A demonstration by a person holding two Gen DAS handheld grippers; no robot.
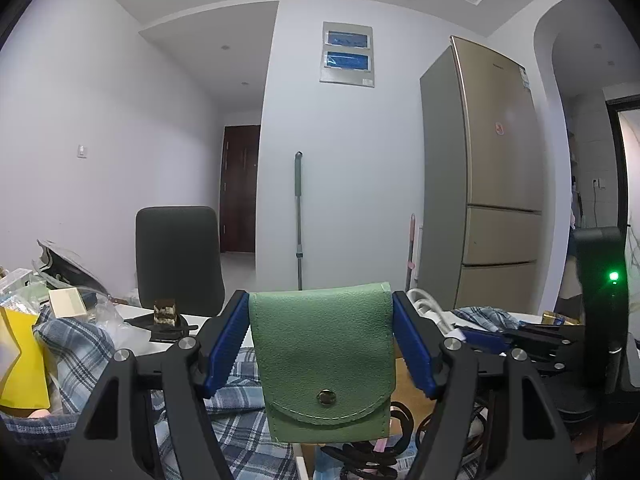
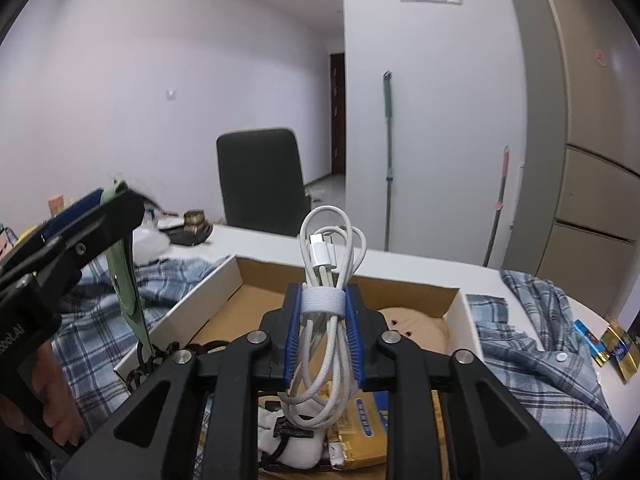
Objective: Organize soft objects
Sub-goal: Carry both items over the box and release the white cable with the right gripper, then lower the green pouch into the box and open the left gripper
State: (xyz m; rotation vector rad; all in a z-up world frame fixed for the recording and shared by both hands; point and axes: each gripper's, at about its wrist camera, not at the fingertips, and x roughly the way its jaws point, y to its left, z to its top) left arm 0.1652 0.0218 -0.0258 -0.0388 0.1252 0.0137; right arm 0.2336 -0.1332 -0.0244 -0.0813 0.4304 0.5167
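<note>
One pouch (image 1: 322, 360), one cable (image 2: 325, 300), one box (image 2: 208, 292).

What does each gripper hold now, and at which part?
The left gripper holds a green pouch by its two side edges. The right gripper holds a coiled white cable at its strap-bound middle.

Both wrist cameras look level across the table toward the black chair (image 1: 178, 258) (the right one from farther right, close above the cardboard box (image 2: 224, 276)), sharing chair and fridge (image 1: 488, 176).
</note>
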